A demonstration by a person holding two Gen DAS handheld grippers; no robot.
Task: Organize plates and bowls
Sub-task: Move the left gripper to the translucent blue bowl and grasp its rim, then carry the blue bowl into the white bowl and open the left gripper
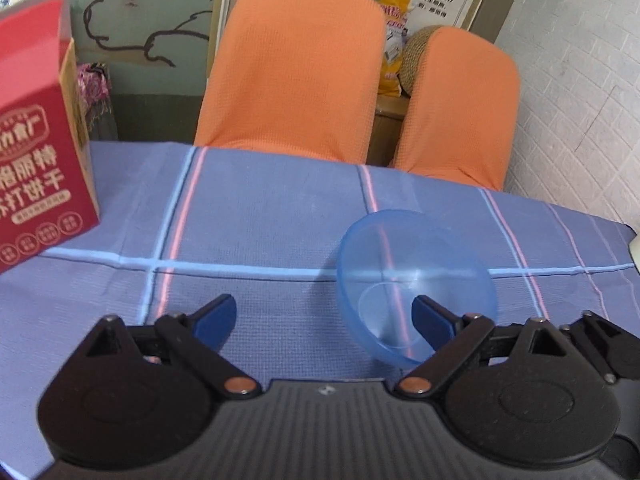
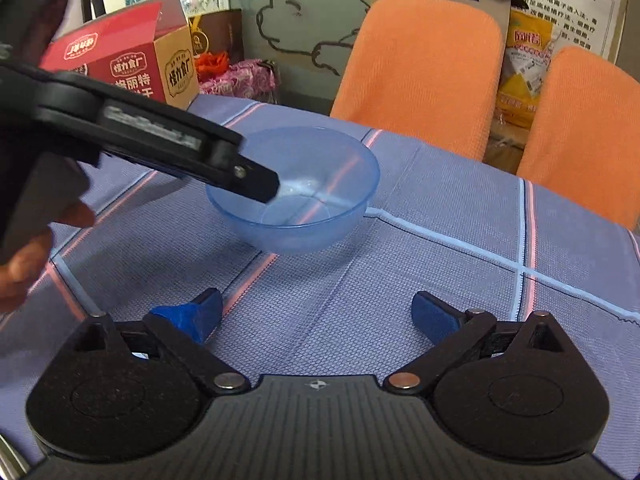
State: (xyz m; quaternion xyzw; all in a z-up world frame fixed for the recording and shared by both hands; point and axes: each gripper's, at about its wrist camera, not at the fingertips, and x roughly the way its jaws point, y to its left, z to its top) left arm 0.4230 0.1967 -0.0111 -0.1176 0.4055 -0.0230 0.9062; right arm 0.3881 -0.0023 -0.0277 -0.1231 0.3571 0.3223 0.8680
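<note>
Bowl, left wrist view: blue translucent bowl [image 1: 416,284] sits on the desk [image 1: 260,220], empty, its near rim at the right-hand fingertip of the left gripper [image 1: 324,314].
Left jaws: spread wide, pinching nothing; one blue pad [image 1: 430,316] appears to sit inside or against the bowl wall, the other well to the bowl's left.
Landmark: red box [image 1: 36,168] stands well to the left of the bowl, at the desk edge.
Bowl, right wrist view: the same bowl [image 2: 294,188] lies beyond the right gripper [image 2: 316,316], with the left gripper [image 2: 248,176] reaching over its near-left rim from the left, tip inside the bowl.
Right jaws: spread, holding nothing, apart from the bowl.
Hand: a person's hand [image 2: 28,256] grips the left tool at the frame's left edge.
Risk: only one finger seems placed on the rim, so closing could skid the light bowl sideways or tip it; thin plastic may flex and slip out.
Risk, second: no plates or other bowls are visible, so the stacking target is unclear.
Surface: blue-purple checked cloth [image 2: 440,260] with pale stripes covers the desk; loose fabric may drag or bunch.
Room: two orange-covered chairs [image 1: 296,68] behind the bowl, posters and bags against the wall.
</note>
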